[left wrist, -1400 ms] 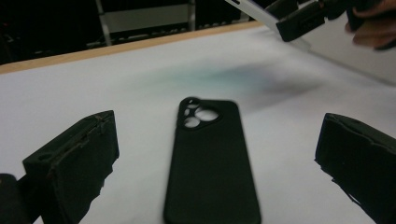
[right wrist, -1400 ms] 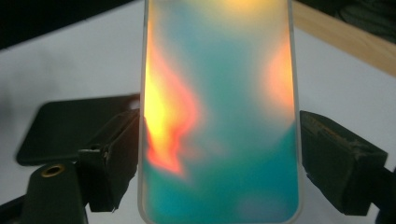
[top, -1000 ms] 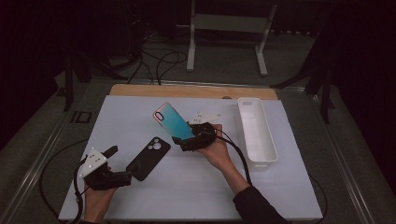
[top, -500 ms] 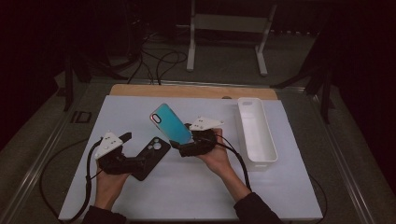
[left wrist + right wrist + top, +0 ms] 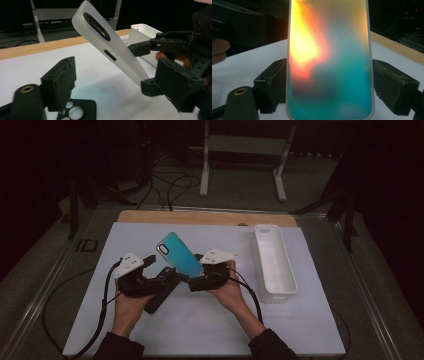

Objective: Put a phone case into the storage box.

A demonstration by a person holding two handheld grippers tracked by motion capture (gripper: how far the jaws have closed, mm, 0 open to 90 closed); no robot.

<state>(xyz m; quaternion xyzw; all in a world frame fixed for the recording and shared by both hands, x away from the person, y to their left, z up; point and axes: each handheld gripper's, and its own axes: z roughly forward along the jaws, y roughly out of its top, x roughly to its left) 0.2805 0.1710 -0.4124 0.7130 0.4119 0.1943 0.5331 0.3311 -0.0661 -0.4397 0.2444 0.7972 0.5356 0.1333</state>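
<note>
The right gripper (image 5: 196, 281) pinches the light, bendy, slippery phone case (image 5: 179, 253) by its side edges, the sensible hold; the left gripper (image 5: 159, 279) is spread.

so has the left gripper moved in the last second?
Yes. The left gripper went up the table and right, toward the white tray, over the black phone case.

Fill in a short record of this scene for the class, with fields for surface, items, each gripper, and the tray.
surface: white table
items: teal phone case; black phone case
right gripper: shut on the teal phone case, holding it tilted above the table
left gripper: over the black phone case, which lies flat; jaw state unclear
tray: white tray, at the right, empty
</note>
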